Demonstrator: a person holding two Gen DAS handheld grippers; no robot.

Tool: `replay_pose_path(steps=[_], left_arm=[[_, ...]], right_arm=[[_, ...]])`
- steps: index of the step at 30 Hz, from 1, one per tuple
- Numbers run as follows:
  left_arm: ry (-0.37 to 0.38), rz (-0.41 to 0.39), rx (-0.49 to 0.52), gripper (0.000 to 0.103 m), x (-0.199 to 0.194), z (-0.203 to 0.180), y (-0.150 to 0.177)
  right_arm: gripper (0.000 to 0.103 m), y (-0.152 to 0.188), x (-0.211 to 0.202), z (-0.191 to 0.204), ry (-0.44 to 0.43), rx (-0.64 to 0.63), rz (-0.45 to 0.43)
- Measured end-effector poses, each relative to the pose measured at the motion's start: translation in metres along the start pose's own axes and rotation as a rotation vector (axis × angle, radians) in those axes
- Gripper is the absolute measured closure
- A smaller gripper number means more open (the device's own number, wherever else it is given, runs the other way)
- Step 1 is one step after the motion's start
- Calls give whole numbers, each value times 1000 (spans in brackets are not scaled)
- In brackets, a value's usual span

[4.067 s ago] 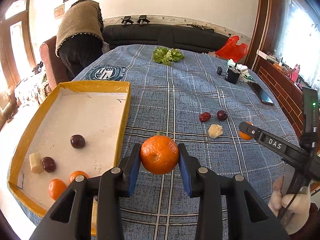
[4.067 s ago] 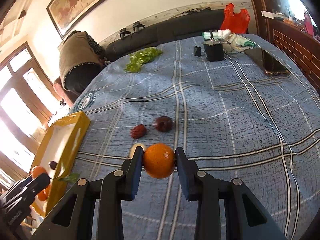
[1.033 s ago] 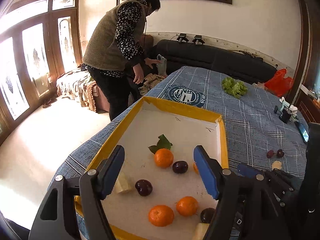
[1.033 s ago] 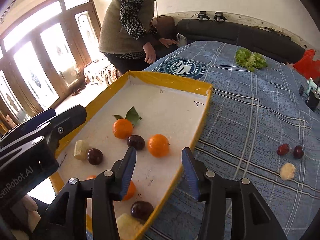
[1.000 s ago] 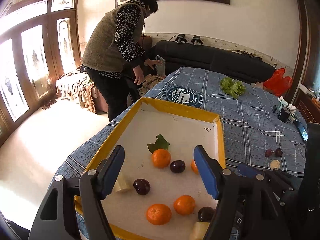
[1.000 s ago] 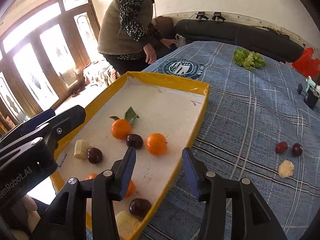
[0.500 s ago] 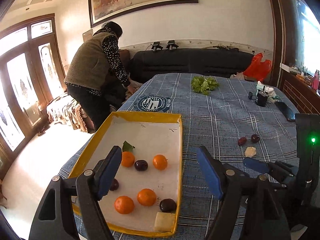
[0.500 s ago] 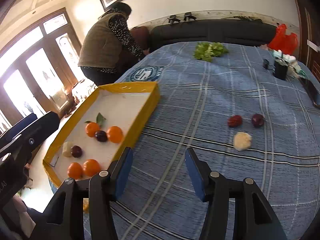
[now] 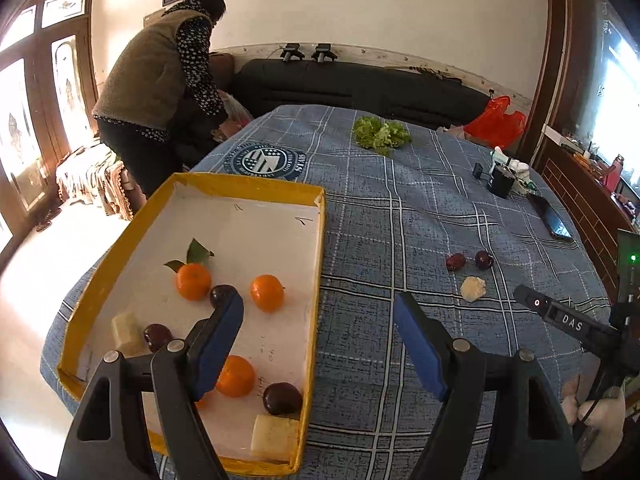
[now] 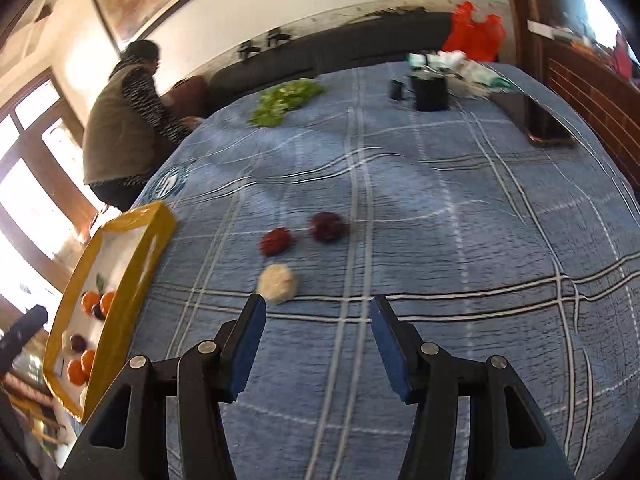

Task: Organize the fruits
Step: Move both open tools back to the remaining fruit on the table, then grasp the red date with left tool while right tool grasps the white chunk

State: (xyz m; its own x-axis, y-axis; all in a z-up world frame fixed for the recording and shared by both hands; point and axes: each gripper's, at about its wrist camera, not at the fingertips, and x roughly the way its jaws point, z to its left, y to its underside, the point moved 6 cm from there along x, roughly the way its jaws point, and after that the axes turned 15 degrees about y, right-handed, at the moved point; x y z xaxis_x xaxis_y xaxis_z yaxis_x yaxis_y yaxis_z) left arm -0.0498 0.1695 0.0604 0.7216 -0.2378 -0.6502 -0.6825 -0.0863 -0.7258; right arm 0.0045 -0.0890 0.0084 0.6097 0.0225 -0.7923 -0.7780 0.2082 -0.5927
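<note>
A yellow-rimmed tray [image 9: 320,248] on the blue plaid cloth holds several oranges [image 9: 267,293], dark plums [image 9: 282,398] and pale chunks [image 9: 274,434]. My left gripper [image 9: 320,320] is open and empty over the tray's right rim. On the cloth lie a red fruit [image 10: 275,241], a dark plum [image 10: 328,226] and a pale chunk [image 10: 277,278]. They also show in the left wrist view, with the chunk [image 9: 473,288] nearest. My right gripper [image 10: 316,324] is open and empty, just short of the pale chunk. The tray [image 10: 160,236] shows at its left.
A person in a grey vest [image 9: 160,80] bends by the table's far left corner. Lettuce [image 9: 380,134], a black cup [image 9: 502,182], a phone [image 9: 550,218] and a red bag [image 9: 496,122] sit at the far side. A dark sofa [image 9: 340,84] stands behind.
Both grippers have let go of their oranges into the tray and stand open. Both views have swung right from the tray, and the right gripper has closed in on the loose fruit.
</note>
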Motion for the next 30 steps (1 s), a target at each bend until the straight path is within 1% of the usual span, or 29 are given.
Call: replay_pose_path(steps=[3,7,12,14,17,19,20,24,26,28,30], left_arm=[[37,22,21,26,10,-12,5],[64,38,41,26,19,-21,8],[94,51,3,26,27,-16,3],[105,59,-9,26,31,-14,1],[124,79,-19,26,43,-16,-4],[155,98,-24,26,56,-22,-9],[167,105,-20,26,61,-25,-11],[183,152,36,26,91,-44,-19],[195,177,72,27,107,-57,-21],[216,195,122,27,124,-72,-22],[218,222,186,33,145,-88,-23]], right_arm=[[44,-5,5,0,-1,3,2],[44,-7,19,22,-26,-47,22],[44,-3,42,48,-27,-112,49],[44,-3,45,55,-17,-134,34],[45,-2,46,62,-27,-163,21],[67,1,48,64,-22,-180,22],[71,1,47,63,-27,-179,19],[71,-1,39,49,-15,-155,-6],[71,-1,35,33,-5,-111,-14],[71,-1,36,16,-1,-54,-3],[71,-3,41,1,-16,15,29]])
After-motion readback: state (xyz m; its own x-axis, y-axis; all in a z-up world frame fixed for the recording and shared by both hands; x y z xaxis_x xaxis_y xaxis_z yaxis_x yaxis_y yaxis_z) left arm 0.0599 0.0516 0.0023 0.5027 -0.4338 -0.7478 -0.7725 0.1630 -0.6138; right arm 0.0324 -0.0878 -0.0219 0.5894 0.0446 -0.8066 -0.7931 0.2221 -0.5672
